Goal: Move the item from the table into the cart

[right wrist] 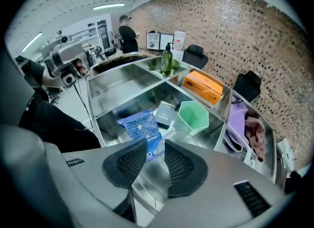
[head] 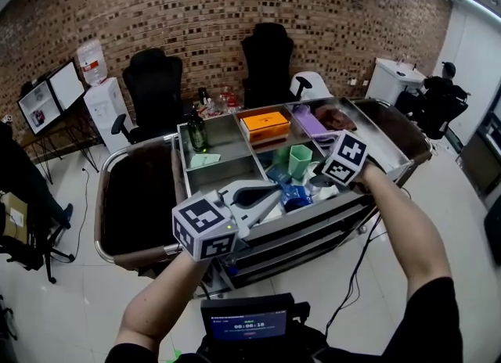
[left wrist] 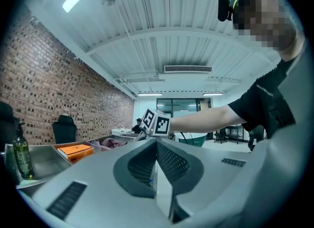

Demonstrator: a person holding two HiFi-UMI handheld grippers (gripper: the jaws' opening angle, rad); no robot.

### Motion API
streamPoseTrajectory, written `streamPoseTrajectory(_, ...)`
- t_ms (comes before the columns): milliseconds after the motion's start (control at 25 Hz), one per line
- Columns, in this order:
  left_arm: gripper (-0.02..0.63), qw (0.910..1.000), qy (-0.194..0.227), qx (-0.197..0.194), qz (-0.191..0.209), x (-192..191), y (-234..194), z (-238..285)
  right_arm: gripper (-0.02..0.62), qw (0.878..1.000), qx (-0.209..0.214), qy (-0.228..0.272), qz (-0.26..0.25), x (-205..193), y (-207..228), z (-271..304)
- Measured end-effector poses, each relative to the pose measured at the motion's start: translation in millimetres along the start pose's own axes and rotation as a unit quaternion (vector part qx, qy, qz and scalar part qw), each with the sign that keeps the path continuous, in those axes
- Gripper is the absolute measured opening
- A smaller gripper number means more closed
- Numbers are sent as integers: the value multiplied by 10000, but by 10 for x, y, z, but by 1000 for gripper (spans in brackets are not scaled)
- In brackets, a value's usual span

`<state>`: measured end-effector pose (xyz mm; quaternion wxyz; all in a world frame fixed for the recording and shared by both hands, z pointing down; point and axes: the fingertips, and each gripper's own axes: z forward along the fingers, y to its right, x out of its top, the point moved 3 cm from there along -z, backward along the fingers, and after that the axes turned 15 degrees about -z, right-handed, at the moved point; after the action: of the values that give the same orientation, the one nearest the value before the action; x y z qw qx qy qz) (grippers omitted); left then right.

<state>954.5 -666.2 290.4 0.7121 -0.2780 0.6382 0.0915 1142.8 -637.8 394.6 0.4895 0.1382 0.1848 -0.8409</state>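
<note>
Under the right gripper, the clear cup was hard to make out. Its lower part hid behind the jaws, which stood partly spread and gripped nothing. The jaws of the left gripper were pressed together, empty, and its own body blocked most of its view. The steel cart stood on a pale floor before a brick wall. See-through and thin-rimmed, the cup sat in the cart's near compartment, with a green cup at its 1 o'clock and a blue packet at its 9 o'clock.
</note>
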Motion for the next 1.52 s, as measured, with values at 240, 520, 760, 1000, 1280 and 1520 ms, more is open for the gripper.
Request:
streamPoseTrajectory(240,0,9990,231,375,-7,1,40,10,112,9822,-1075,1481,431,75,-77,-475)
streamPoseTrajectory(520,0,9937,494,985,-194,-39,48,-66,112,9279,-2022,2959,1026,154,-374,-940)
streamPoseTrajectory(760,0,9900,424,1345,61,-156,139,-98,112,8787,-2681,3726,1307,53,-678,-1131)
streamPoseTrajectory(1000,0,9847,520,1665,48,-172,193,-114,112,8448,-3015,4178,1447,48,-1026,-1184)
streamPoseTrajectory(1280,0,9880,486,1464,87,-207,253,-78,12,8279,-3150,4401,1473,63,-1205,-1190)
streamPoseTrajectory(1520,0,9883,594,1394,-166,-320,254,-152,2,8164,-3195,4545,1574,21,-1331,-1190)
